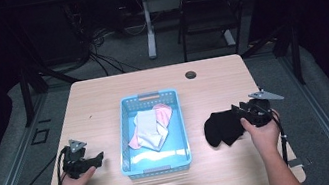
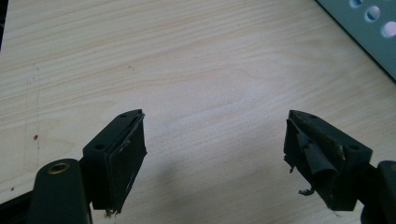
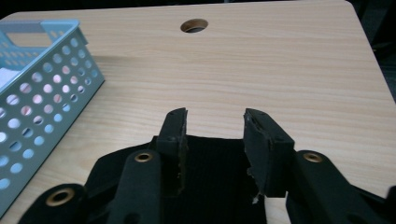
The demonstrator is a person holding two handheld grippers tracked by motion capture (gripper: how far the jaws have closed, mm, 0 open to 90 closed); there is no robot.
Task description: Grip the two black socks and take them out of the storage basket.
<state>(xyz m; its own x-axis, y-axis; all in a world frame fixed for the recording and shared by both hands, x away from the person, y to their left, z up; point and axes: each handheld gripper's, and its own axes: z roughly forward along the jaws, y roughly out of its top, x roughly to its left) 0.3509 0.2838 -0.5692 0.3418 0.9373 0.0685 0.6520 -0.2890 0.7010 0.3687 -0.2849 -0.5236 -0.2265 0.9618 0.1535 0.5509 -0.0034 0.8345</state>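
A black cloth lies crumpled on the wooden table, right of the blue basket. My right gripper hovers at the cloth's right edge. In the right gripper view its jaws stand partly apart, with the black cloth lying under and between them, so the gripper is open. Inside the basket lie a white cloth and a pink cloth. My left gripper rests left of the basket. Its jaws are wide open over bare wood.
The basket's perforated wall is to the left in the right gripper view, and its corner is at the top right in the left gripper view. A cable hole marks the table's far side. A chair stands beyond it.
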